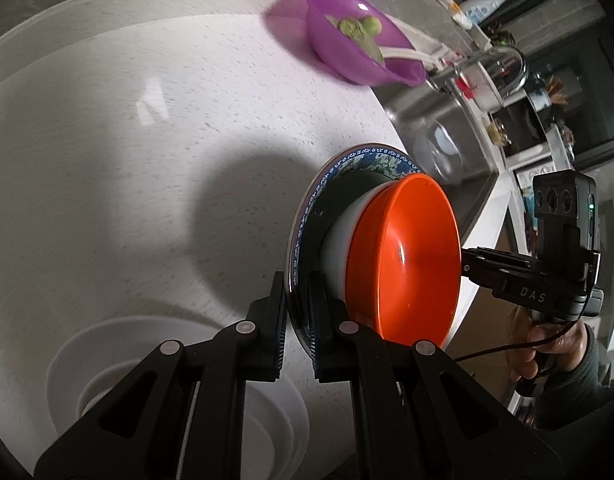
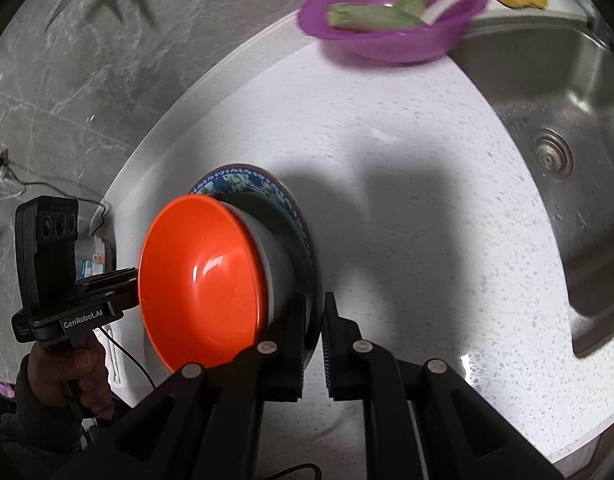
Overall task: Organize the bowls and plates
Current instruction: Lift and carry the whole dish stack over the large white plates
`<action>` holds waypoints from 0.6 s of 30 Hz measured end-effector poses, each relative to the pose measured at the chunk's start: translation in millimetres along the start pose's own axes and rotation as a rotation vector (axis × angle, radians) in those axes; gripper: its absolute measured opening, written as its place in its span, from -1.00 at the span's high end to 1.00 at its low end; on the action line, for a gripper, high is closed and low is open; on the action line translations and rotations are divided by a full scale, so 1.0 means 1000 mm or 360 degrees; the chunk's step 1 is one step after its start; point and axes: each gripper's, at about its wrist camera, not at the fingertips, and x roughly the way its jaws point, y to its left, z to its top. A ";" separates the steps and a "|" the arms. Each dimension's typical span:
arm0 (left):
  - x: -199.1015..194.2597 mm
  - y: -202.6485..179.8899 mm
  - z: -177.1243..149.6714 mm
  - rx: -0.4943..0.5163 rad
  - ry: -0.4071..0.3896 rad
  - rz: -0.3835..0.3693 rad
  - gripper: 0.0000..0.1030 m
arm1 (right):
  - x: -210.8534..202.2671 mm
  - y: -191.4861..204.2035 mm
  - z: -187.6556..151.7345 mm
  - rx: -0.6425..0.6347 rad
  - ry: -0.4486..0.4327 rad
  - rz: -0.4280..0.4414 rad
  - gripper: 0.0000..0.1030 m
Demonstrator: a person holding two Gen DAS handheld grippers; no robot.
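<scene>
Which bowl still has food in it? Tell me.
The purple bowl by the sink: it holds green vegetable pieces. The orange bowl on the gripped plate is empty.

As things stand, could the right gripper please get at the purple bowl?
Probably not: the right gripper is shut on the rim of the blue plate carrying the orange bowl; the purple bowl sits apart, near the sink.
</scene>
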 end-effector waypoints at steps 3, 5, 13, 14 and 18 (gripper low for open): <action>-0.018 0.006 -0.008 -0.0042 -0.0041 0.0013 0.88 | 0.002 0.014 0.005 -0.0060 0.0017 0.0023 0.77; -0.032 0.010 -0.014 -0.0078 -0.0071 0.0024 0.88 | 0.003 0.023 0.007 -0.0096 0.0028 0.0034 0.77; -0.084 0.046 -0.058 -0.0244 -0.0183 0.0065 0.88 | 0.018 0.068 0.007 -0.0266 0.0113 0.0091 0.77; -0.090 0.051 -0.064 -0.0262 -0.0193 0.0068 0.88 | 0.021 0.075 0.006 -0.0293 0.0129 0.0099 0.77; -0.117 0.073 -0.092 -0.0330 -0.0242 0.0086 0.88 | 0.032 0.099 0.005 -0.0369 0.0169 0.0124 0.77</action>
